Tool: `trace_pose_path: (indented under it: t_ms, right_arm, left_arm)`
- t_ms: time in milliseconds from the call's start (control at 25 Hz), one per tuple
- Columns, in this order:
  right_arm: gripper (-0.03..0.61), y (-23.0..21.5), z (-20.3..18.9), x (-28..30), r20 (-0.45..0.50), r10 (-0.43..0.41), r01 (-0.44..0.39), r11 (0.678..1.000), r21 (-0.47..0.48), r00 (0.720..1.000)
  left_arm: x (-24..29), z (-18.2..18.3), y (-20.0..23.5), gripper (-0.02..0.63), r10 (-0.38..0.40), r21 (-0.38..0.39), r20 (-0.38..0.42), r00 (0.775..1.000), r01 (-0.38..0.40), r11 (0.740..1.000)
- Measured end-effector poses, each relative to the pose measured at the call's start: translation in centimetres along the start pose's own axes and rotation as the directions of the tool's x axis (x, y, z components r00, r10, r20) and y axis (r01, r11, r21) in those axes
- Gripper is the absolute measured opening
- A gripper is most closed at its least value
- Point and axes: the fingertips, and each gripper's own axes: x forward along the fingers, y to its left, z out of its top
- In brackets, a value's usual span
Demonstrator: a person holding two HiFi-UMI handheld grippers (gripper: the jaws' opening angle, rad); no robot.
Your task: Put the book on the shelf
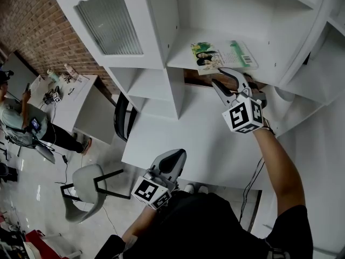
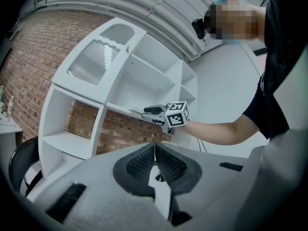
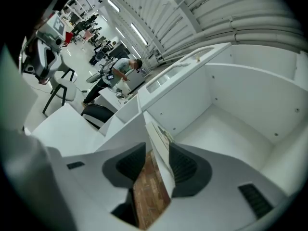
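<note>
A thin book (image 1: 223,54) with a green cover lies flat on a shelf board (image 1: 280,63) of the white cabinet, its near edge over the board's front. My right gripper (image 1: 225,75) reaches up to that edge. In the right gripper view the jaws stand apart around the board and the book (image 3: 162,137): the book's edge lies by the right pad (image 3: 185,165), and a gap with brick behind it shows beside the left pad. My left gripper (image 1: 173,159) hangs low by my body, its jaws closed together on nothing (image 2: 155,146).
A white desk (image 1: 178,139) runs below the shelves, with a black chair (image 1: 123,117) at its left end. A ribbed-glass door (image 1: 108,20) closes the upper left compartment. A grey chair (image 1: 83,193) and a seated person (image 1: 16,117) are on the floor at left.
</note>
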Motion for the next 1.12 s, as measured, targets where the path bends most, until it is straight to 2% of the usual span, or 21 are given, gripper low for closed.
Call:
trace_pose_path:
  t_ms: [80,200,480,880,1120]
  right_arm:
    - [0.156,0.2,-0.1,-0.5,0.000,-0.008,0.008,1.000,0.005,1.000]
    - [0.088,0.5,-0.2,-1.3,0.006,-0.017,0.017,0.999,0.027,1.000]
    - [0.065,2.6,-0.8,-3.1,0.010,0.003,-0.004,0.991,0.130,1.000]
    - [0.046,5.8,0.1,-6.8,0.046,0.008,-0.022,0.946,0.323,0.999]
    - [0.044,7.5,0.9,-9.0,0.059,-0.009,-0.015,0.923,0.383,0.998]
  left_arm:
    - [0.2,0.0,-0.3,0.020,-0.009,0.002,-0.001,1.000,0.009,1.000]
    - [0.4,0.1,-0.7,0.020,-0.020,0.005,0.002,1.000,0.020,1.000]
    - [0.4,0.0,-1.0,0.020,-0.031,-0.003,-0.001,1.000,0.031,1.000]
    - [0.6,1.0,-1.3,0.020,-0.027,0.004,0.015,1.000,0.027,1.000]
    - [1.2,0.9,-1.1,0.020,-0.033,0.031,0.017,0.999,0.033,0.999]
